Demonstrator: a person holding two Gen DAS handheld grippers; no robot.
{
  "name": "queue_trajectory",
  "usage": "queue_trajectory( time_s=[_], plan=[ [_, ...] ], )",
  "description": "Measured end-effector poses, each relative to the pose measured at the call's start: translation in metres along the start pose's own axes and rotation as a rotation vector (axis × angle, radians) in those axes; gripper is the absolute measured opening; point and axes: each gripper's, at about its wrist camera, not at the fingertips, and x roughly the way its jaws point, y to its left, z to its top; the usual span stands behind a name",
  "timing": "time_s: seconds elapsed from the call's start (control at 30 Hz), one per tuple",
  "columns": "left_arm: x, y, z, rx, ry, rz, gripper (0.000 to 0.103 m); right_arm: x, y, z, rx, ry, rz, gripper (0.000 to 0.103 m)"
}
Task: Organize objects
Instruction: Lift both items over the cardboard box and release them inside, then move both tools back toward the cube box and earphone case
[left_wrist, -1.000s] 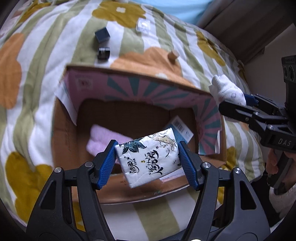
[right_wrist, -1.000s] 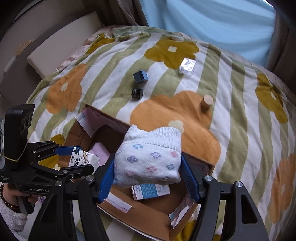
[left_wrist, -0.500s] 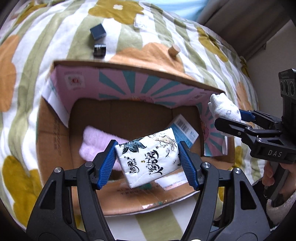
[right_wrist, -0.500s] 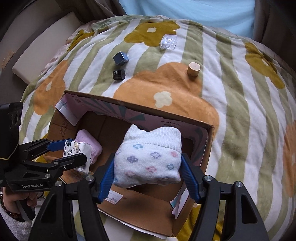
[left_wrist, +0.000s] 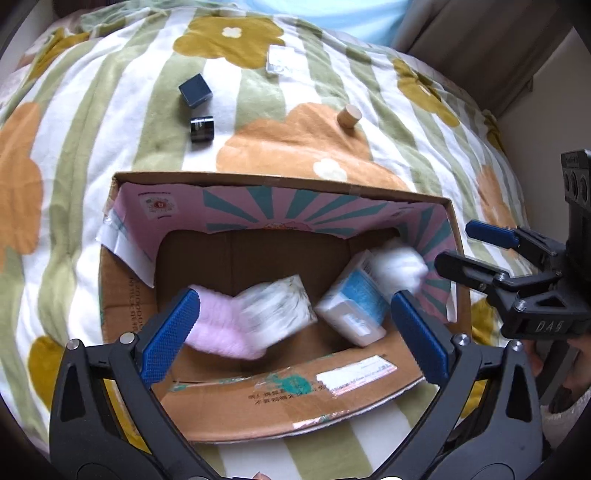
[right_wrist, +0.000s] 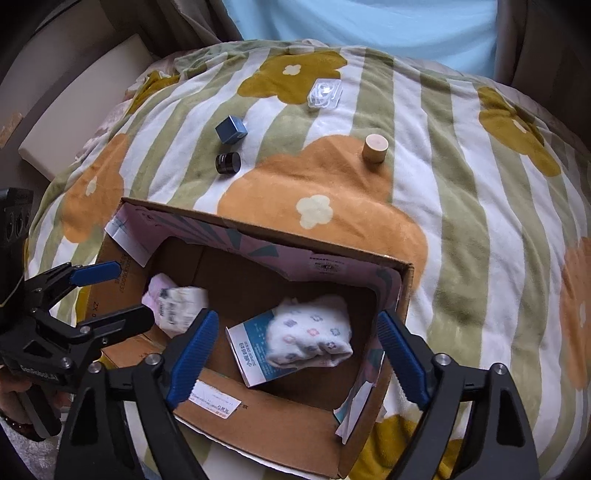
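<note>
Both the left gripper (left_wrist: 293, 325) and right gripper (right_wrist: 295, 349) have just spread their ribbed blue fingers, nothing pressed between them. In the cardboard box (left_wrist: 280, 402), the blurred soft tissue pack (left_wrist: 275, 308) lies at 9 o'clock of the flower-dotted knit sock (right_wrist: 312, 336).

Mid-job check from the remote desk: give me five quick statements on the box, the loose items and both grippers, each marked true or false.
1. The left gripper grips the tissue pack. False: its jaws have just been opening, and the pack is in the cardboard box.
2. The flowered sock lies partly on the blue-and-white carton. True.
3. The wooden cylinder is inside the box. False: it stands on the blanket.
4. The right gripper holds nothing. True; its jaws have just been opening.
5. The blue cube and black jar are outside the box. True.
</note>
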Motion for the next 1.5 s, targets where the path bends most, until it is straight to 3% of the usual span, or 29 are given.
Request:
queue_trajectory(
  time_s=[0.1, 0.37, 0.6, 0.93, 1.23, 1.5],
  plan=[
    [-0.001, 0.001, -0.003, 0.016, 0.018, 0.017, 0.103, -0.005, -0.002, 0.001, 0.022, 0.0, 0.009, 0.097],
    [-0.013, 0.008, -0.005, 0.023, 0.017, 0.003, 0.103, -0.009, 0.004, 0.002, 0.021, -0.008, 0.017, 0.097],
    [-0.019, 0.012, 0.001, 0.038, 0.004, -0.001, 0.103, -0.002, 0.016, 0.007, 0.006, 0.036, 0.041, 0.097],
    [-0.029, 0.021, 0.017, 0.068, -0.007, -0.018, 0.103, -0.001, 0.021, 0.018, 0.021, 0.042, 0.018, 0.097],
    [-0.043, 0.036, 0.038, 0.09, -0.022, -0.007, 0.103, -0.007, 0.028, 0.039, 0.04, 0.026, 0.005, 0.097],
    [-0.056, 0.053, 0.079, 0.152, -0.053, 0.017, 0.103, -0.019, 0.028, 0.071, 0.083, -0.037, -0.01, 0.097]
  ],
)
